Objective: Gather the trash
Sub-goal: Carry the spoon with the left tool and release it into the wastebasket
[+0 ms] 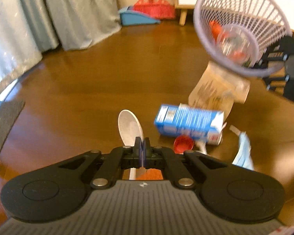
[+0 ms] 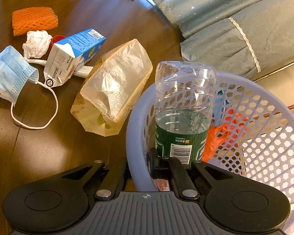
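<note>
A dark brown tabletop (image 1: 88, 82) fronts grey-green curtains; a red broom and blue dustpan stand behind.

Left wrist view: the left gripper (image 1: 142, 144) has its fingers clenched on the handle of a white plastic spoon (image 1: 129, 125), whose bowl projects just ahead of the tips. Judged light, stiff and slick; the thin handle is the right hold. Right of the fingers lie a blue carton (image 1: 188, 122) and a red cap (image 1: 183, 144); beyond, a clear bag (image 1: 215, 90).

Right wrist view: the right gripper (image 2: 160, 160) grips the near rim of a lavender basket (image 2: 264, 137), one finger inside, one outside. An empty bottle (image 2: 184, 117) stands just ahead inside it. Left of the fingers lie a face mask (image 2: 9, 72), crumpled paper (image 2: 36, 43) and orange foam netting (image 2: 34, 19), all soft and crushable; pinch mid-body.
</note>
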`<state>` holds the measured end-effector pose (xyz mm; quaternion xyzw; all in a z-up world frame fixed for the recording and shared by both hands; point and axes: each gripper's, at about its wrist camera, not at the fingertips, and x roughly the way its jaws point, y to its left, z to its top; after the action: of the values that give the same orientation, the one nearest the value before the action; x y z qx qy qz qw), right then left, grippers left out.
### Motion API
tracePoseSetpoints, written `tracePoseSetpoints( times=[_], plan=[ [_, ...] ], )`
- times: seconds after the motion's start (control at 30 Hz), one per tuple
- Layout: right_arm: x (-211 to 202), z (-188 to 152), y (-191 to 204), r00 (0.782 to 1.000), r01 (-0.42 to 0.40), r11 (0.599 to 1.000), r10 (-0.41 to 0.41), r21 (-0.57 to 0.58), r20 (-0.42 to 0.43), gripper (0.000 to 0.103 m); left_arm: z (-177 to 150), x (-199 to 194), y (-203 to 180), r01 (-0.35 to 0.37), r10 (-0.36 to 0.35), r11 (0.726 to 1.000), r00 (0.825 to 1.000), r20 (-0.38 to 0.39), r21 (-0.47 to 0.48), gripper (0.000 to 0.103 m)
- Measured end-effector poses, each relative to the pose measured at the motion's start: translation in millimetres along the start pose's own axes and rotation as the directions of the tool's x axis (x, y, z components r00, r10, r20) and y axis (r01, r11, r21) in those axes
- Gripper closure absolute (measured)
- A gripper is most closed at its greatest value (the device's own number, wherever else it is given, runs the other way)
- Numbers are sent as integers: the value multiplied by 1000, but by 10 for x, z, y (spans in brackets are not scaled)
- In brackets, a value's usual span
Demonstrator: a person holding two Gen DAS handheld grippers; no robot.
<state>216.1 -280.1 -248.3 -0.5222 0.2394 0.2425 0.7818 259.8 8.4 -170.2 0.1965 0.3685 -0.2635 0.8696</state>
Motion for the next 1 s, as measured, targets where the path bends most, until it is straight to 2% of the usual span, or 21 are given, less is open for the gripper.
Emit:
tracePoseSetpoints(
  times=[0.13, 0.3, 0.5, 0.63, 0.7, 0.73, 0.77, 0.8, 0.87, 1.0],
  plan=[
    [2, 5, 5, 1000, -3, 1000, 3, 1, -2, 102, 366, -89, -108, 56, -59, 997, 997, 54, 49, 103],
    [1, 6, 3, 1000, -2, 1000, 2, -1, -1, 102, 904, -181, -390, 141, -157, 982, 979, 129, 124, 103],
    [0, 9, -13, 1000, 0, 1000, 0, 14, 2, 102, 1570, -227, -898, 189, -256, 946, 935, 246, 264, 103],
    [-11, 10, -40, 1000, 3, 1000, -3, 29, 6, 102, 1868, -203, -1277, 152, -287, 911, 902, 324, 383, 103],
    [-17, 8, -48, 1000, 2, 999, -3, 36, 7, 102, 1977, -113, -1444, 134, -294, 899, 891, 346, 417, 103],
    [-20, 7, -51, 1000, 3, 999, -3, 38, 8, 102, 2020, -29, -1525, 149, -316, 888, 885, 343, 434, 97],
    [-22, 5, -54, 1000, 3, 999, -3, 41, 8, 102, 2052, 49, -1581, 167, -332, 880, 886, 324, 445, 90],
    [-23, 7, -57, 1000, 3, 999, -3, 46, 8, 102, 2053, 105, -1599, 169, -328, 883, 889, 319, 438, 70],
    [-31, 11, -66, 1000, 2, 999, -3, 52, 10, 102, 2053, 182, -1591, 200, -339, 891, 890, 304, 407, 69],
    [-32, 7, -87, 1000, 10, 998, -10, 61, 12, 103, 1928, 130, -1410, 188, -302, 919, 900, 313, 347, 69]
  ],
)
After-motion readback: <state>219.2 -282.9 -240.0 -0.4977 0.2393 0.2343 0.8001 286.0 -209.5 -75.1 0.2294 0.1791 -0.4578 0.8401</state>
